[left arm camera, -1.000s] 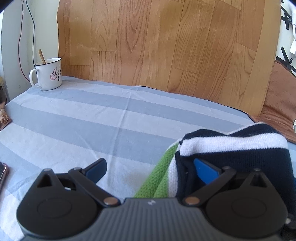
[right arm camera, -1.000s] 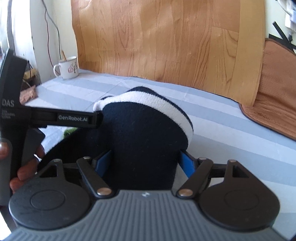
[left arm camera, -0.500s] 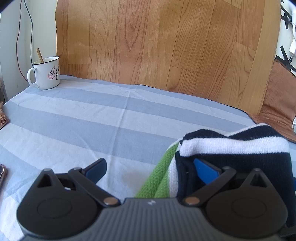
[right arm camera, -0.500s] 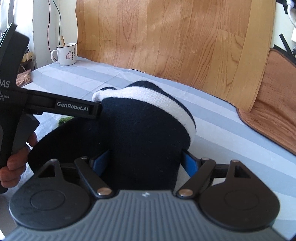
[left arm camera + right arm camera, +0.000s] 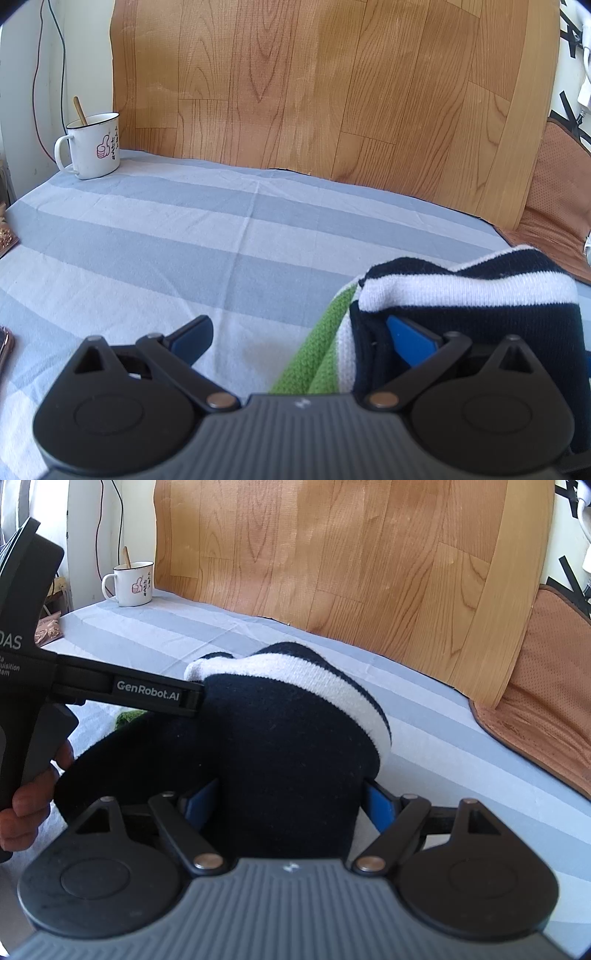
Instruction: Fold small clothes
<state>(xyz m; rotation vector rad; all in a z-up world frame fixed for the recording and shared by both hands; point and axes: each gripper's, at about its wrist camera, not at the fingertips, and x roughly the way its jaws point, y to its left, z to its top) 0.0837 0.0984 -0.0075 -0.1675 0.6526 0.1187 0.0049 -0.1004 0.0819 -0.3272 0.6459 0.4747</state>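
A navy knit garment (image 5: 461,295) with white stripes and a green part lies bunched on the striped sheet (image 5: 184,240). My left gripper (image 5: 299,332) is open wide: its right finger (image 5: 410,339) is tucked into a fold of the garment, and its left finger (image 5: 192,338) is free over the sheet. In the right wrist view the garment (image 5: 295,746) bulges up between the fingers of my right gripper (image 5: 290,805), whose jaws stand wide; the cloth fills the gap and touches both blue pads. The left gripper's finger (image 5: 147,696) enters the garment from the left, with a hand (image 5: 26,812) on its handle.
A white enamel mug (image 5: 94,147) with a spoon stands at the far left corner. A wood-grain panel (image 5: 332,92) leans along the back. A brown mat (image 5: 535,701) lies at the right. A phone's edge (image 5: 5,350) and a snack packet (image 5: 48,629) sit at the left.
The right wrist view has tilted a little, so the mug sits higher in it. The garment keeps the same place between both grippers' fingers. The left gripper has stayed put.
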